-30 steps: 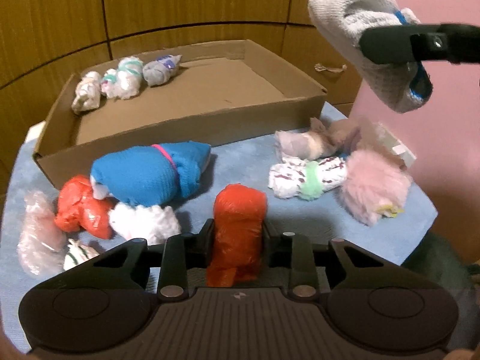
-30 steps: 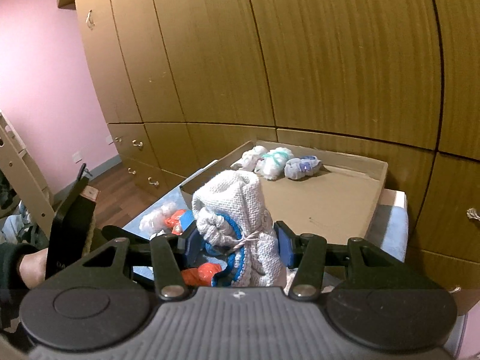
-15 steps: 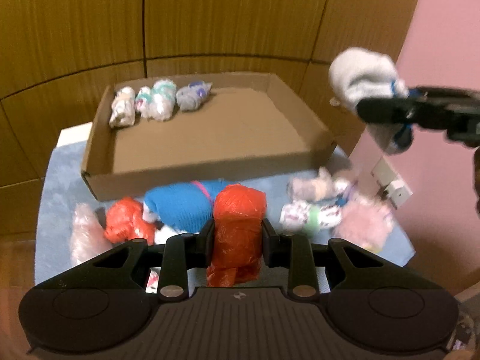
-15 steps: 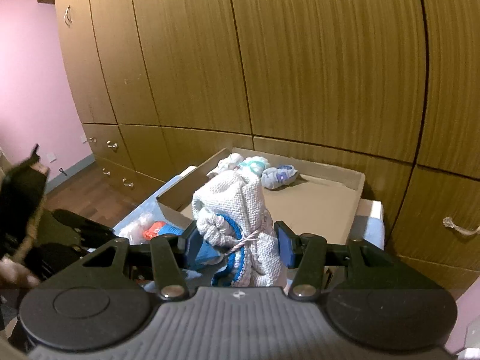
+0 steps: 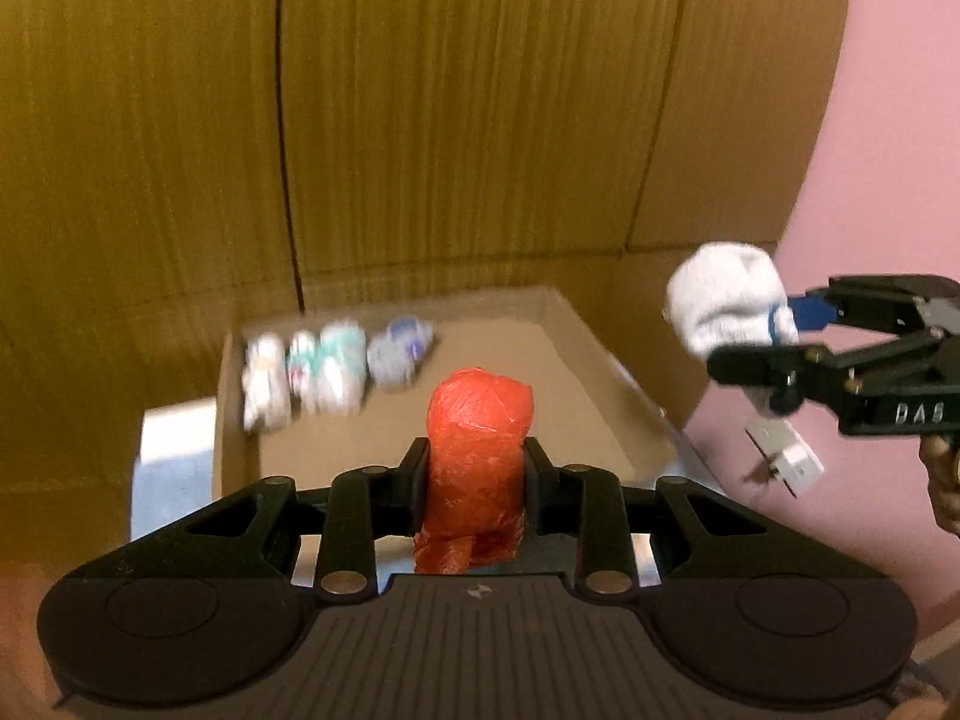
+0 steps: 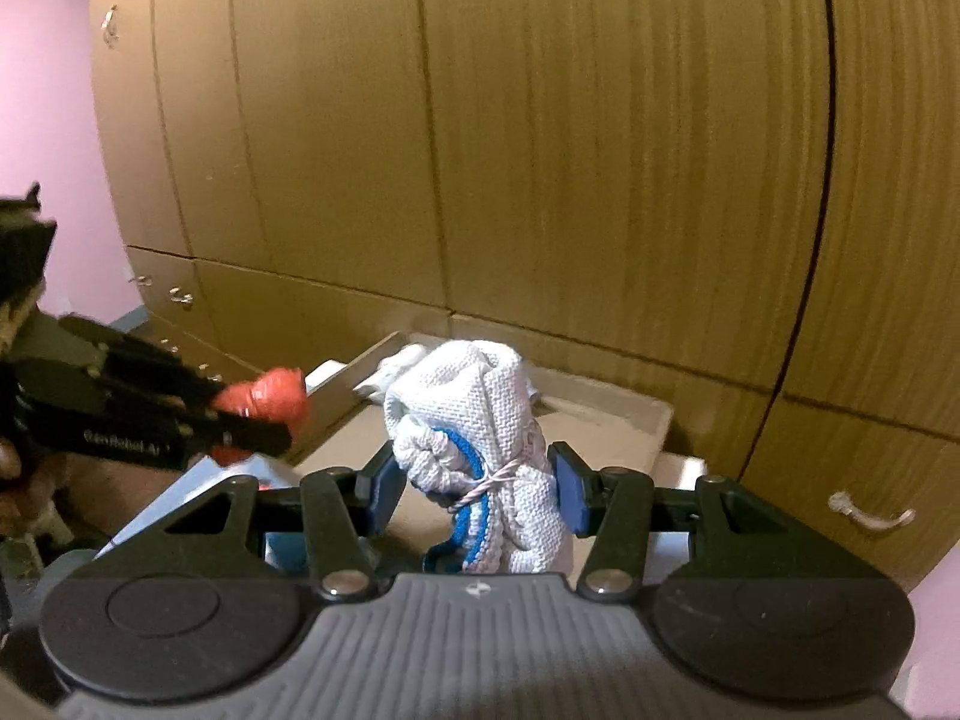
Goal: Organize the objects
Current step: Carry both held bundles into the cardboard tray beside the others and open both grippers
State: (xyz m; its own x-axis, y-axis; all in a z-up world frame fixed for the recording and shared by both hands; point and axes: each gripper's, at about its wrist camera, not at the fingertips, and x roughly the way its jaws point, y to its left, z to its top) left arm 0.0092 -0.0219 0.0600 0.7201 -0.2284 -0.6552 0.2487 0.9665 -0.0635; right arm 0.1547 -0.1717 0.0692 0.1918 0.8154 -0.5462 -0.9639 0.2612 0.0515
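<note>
My left gripper [image 5: 477, 468] is shut on an orange plastic-wrapped bundle [image 5: 477, 450], held up in front of a shallow cardboard box [image 5: 606, 372]. Several small white rolled bundles [image 5: 324, 372] lie in a row at the box's far left corner. My right gripper [image 6: 474, 483] is shut on a white knitted sock roll with blue trim [image 6: 480, 438], held above the box's right side. The right gripper shows in the left wrist view [image 5: 780, 354] with the white roll [image 5: 729, 300]. The left gripper and orange bundle [image 6: 264, 396] show at the left of the right wrist view.
Wooden cupboard doors [image 6: 540, 150] stand behind the box, with drawers and metal handles [image 6: 870, 513]. A pink wall [image 5: 888, 180] is at the right with a white socket [image 5: 786, 456]. The blue cloth [image 5: 168, 474] under the box shows at its left.
Both grippers have risen and moved forward toward the box with their bundles. The loose bundles on the blue cloth have dropped out of the left wrist view.
</note>
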